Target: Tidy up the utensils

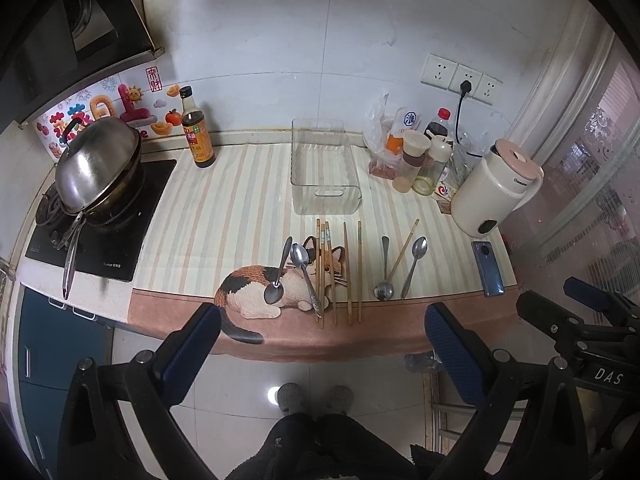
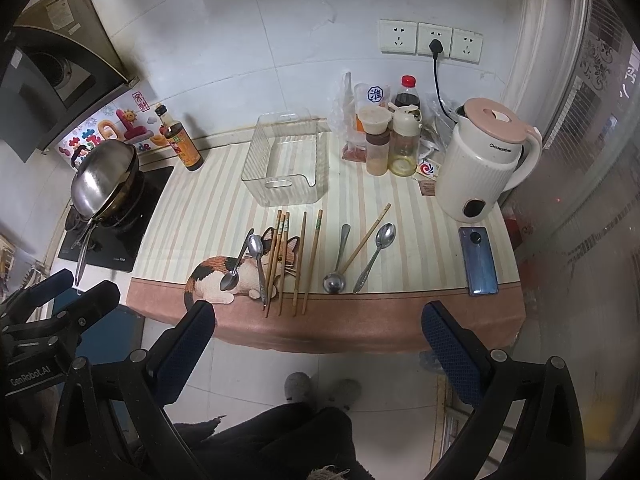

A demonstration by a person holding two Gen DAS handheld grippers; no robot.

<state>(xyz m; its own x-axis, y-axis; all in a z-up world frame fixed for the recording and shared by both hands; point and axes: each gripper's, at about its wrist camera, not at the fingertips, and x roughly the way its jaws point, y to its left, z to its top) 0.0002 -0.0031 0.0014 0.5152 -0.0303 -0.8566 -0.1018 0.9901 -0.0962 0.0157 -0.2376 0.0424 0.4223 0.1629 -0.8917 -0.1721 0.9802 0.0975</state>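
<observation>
utensils point(image 1: 332, 272) lie beyond both open tongs point(image 1: 320, 340), untouched.

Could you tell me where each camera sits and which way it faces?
Left wrist view: on the left gripper, held before the counter's front edge, facing the wall; its open fingers, the right gripper and slippered feet show.
Right wrist view: on the right gripper, facing likewise; its open fingers and feet show.
Both share the clear bin, chopsticks, spoons and kettle.

We see a lidded wok point(image 1: 98, 168) on the stove; a sauce bottle point(image 1: 196, 130) beside it; a kettle point(image 2: 486, 164) near a phone point(image 2: 478, 260).
</observation>
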